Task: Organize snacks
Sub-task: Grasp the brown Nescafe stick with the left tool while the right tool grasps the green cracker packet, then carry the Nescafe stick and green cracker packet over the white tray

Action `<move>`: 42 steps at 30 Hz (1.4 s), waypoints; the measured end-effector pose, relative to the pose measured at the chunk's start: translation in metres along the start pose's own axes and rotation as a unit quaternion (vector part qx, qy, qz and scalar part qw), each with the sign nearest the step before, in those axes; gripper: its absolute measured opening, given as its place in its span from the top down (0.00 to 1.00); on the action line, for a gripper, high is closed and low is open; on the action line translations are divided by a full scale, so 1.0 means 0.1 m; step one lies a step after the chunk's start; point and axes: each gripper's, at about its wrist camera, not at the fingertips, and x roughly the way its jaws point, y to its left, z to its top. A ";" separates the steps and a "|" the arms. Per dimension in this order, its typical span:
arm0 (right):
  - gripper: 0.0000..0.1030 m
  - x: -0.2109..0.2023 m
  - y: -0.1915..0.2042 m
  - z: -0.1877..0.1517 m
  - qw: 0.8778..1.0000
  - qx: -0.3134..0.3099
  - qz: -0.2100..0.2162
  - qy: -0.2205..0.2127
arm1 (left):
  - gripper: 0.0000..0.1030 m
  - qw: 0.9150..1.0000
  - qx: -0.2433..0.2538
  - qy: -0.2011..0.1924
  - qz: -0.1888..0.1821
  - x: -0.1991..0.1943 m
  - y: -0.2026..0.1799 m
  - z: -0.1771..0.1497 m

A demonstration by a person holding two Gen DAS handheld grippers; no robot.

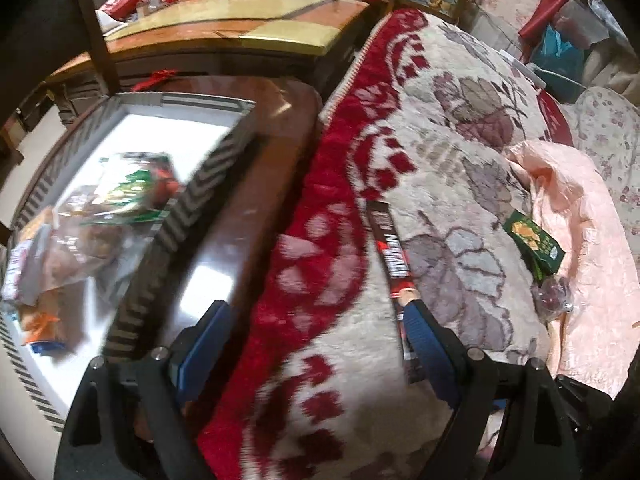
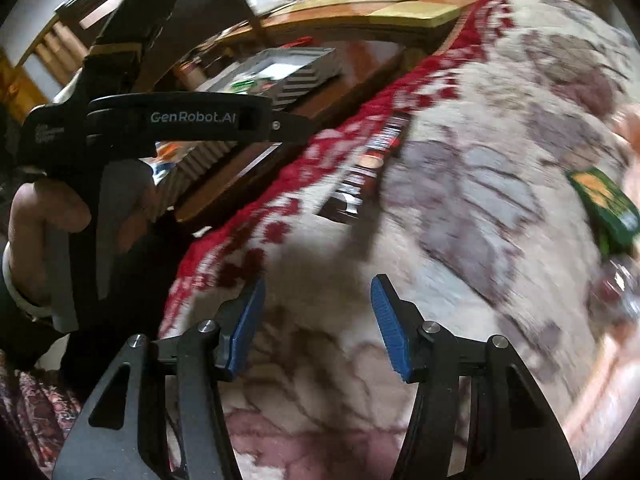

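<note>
A striped grey box [image 1: 192, 196] with a white floor stands on a brown table [image 1: 256, 184] and holds several snack packets [image 1: 100, 216]. A long black-and-red snack bar [image 1: 394, 256] lies on the floral blanket [image 1: 440, 128]. A green snack packet [image 1: 534, 242] lies further right. My left gripper [image 1: 316, 320] is open over the blanket's red edge, its right finger touching the bar's near end. My right gripper [image 2: 318, 300] is open and empty above the blanket, with the bar [image 2: 368, 160] ahead and the green packet [image 2: 604, 200] at far right. The box [image 2: 280, 76] shows behind the left gripper's body.
A pink cloth [image 1: 580, 240] lies on the blanket beside a small clear wrapped item [image 1: 554, 296]. A larger wooden table [image 1: 240, 24] with red boxes stands behind. Bags and clutter [image 1: 568, 40] sit at back right.
</note>
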 end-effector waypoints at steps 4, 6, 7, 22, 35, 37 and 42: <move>0.47 -0.24 -0.29 -0.10 0.998 0.035 -0.047 -0.019 | 0.13 1.000 -0.002 0.015 -0.012 0.13 -0.16 0.05; 0.47 -0.37 -0.44 -0.06 0.996 0.051 -0.070 -0.033 | 0.13 1.000 0.000 0.020 -0.013 0.21 -0.23 0.09; 0.47 -0.46 -0.56 -0.03 0.993 0.060 -0.089 -0.043 | 0.13 1.000 0.000 0.025 -0.012 0.26 -0.27 0.11; 0.39 -0.27 -1.64 0.80 0.969 -0.005 -0.242 0.058 | 0.13 0.998 0.009 0.065 0.001 0.65 -0.52 0.23; 0.58 -0.16 -1.67 0.79 0.970 0.003 -0.235 0.068 | 0.78 0.999 0.031 0.029 0.007 0.54 -0.36 0.18; 0.58 -0.26 -1.59 0.75 0.973 0.019 -0.224 0.045 | 0.77 0.999 0.026 0.030 -0.011 0.50 -0.29 0.17; 0.58 -0.42 -1.22 0.61 0.979 0.031 -0.201 -0.003 | 0.78 0.999 0.026 0.026 -0.031 0.37 -0.17 0.07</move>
